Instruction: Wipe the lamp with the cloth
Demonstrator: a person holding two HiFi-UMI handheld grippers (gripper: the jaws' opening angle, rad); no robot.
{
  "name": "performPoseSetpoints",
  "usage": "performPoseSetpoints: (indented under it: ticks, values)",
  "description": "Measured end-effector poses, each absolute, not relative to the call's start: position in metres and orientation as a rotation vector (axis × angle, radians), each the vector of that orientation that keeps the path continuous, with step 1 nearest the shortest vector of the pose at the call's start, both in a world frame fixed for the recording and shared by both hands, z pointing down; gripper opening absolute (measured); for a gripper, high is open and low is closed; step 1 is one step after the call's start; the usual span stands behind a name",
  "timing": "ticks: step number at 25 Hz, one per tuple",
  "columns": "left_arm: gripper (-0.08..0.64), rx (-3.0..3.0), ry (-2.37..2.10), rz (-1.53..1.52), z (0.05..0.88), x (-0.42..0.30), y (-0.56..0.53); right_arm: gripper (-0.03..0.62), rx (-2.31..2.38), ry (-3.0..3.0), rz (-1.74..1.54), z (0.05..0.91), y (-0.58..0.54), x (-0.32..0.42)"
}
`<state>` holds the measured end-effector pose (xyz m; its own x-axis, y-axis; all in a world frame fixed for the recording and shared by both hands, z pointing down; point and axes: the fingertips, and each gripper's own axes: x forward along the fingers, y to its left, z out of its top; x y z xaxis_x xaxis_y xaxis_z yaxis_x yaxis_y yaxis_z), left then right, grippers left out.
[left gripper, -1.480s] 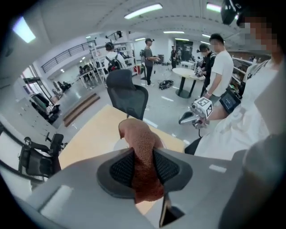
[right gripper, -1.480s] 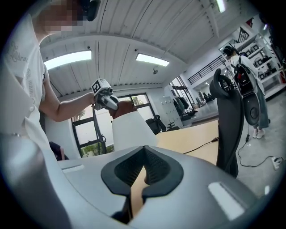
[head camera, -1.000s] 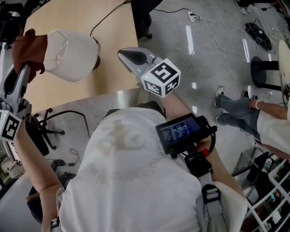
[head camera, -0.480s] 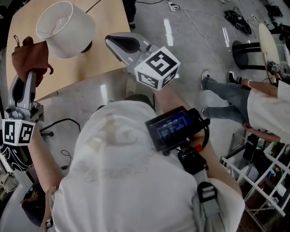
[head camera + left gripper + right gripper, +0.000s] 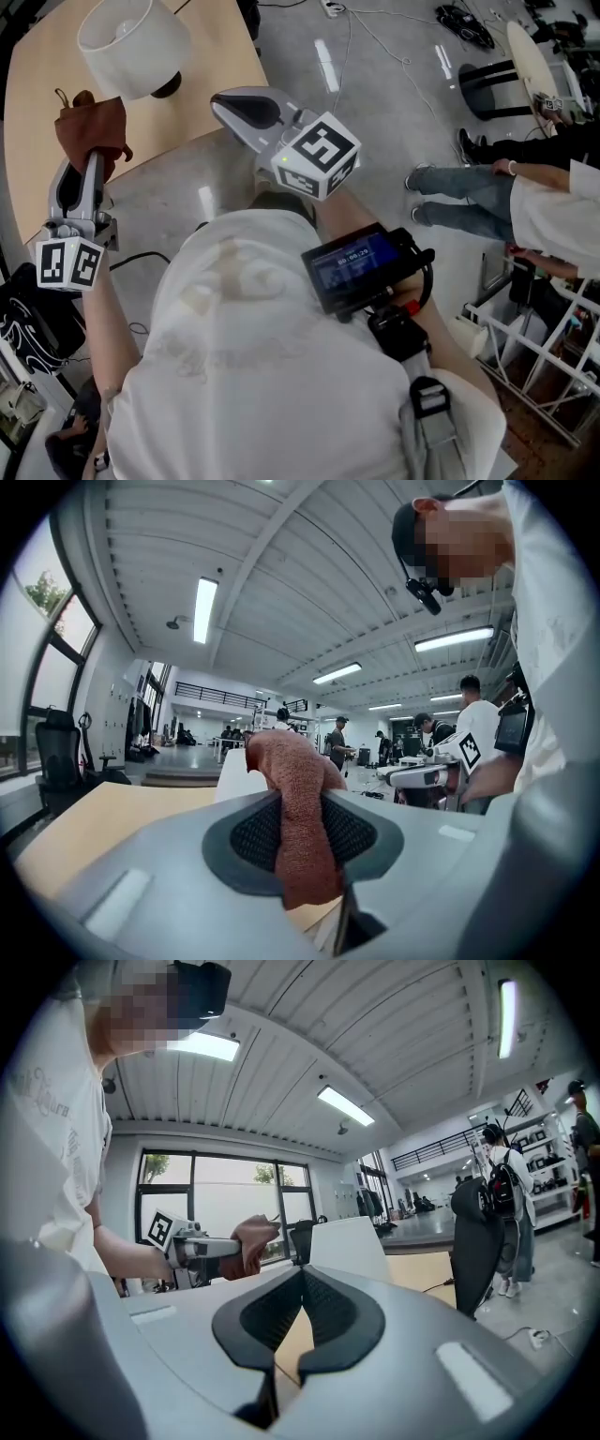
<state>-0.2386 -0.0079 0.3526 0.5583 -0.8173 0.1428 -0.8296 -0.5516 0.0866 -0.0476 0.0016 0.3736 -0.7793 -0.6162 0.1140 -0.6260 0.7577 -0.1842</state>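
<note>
The lamp [image 5: 131,42] with its white shade stands on the wooden table [image 5: 37,103] at the top left of the head view. My left gripper [image 5: 91,157] is shut on a brown cloth [image 5: 91,129], held below the shade and apart from it. In the left gripper view the cloth [image 5: 302,836] hangs between the jaws, with the shade [image 5: 236,776] behind it. My right gripper [image 5: 218,101] hovers right of the lamp, off the table's edge, shut and holding nothing. From the right gripper view [image 5: 302,1272] I see the shade [image 5: 349,1247] and the cloth [image 5: 251,1239].
A seated person [image 5: 525,202] is at the right, with cables [image 5: 375,19] on the floor beyond. A white rack [image 5: 544,375] stands at the lower right. A black office chair [image 5: 478,1232] sits by the table. A screen device [image 5: 361,267] hangs on my chest.
The left gripper has drawn the cloth away from the shade's side and down toward me. The right gripper has pulled back from the table's edge. The lamp now lies farther off.
</note>
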Motion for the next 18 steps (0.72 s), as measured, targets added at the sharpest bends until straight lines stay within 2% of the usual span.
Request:
performPoseSetpoints:
  ticks: [7,18]
  values:
    - [0.110,2.662,-1.354,0.037,0.359,-0.234,0.014,0.012,1.093,-2.880,0.332,0.374,0.036,-0.049]
    - [0.110,2.679,-1.322,0.050,0.366,-0.219,0.006,0.012,1.126,-2.876,0.335,0.376,0.032,-0.041]
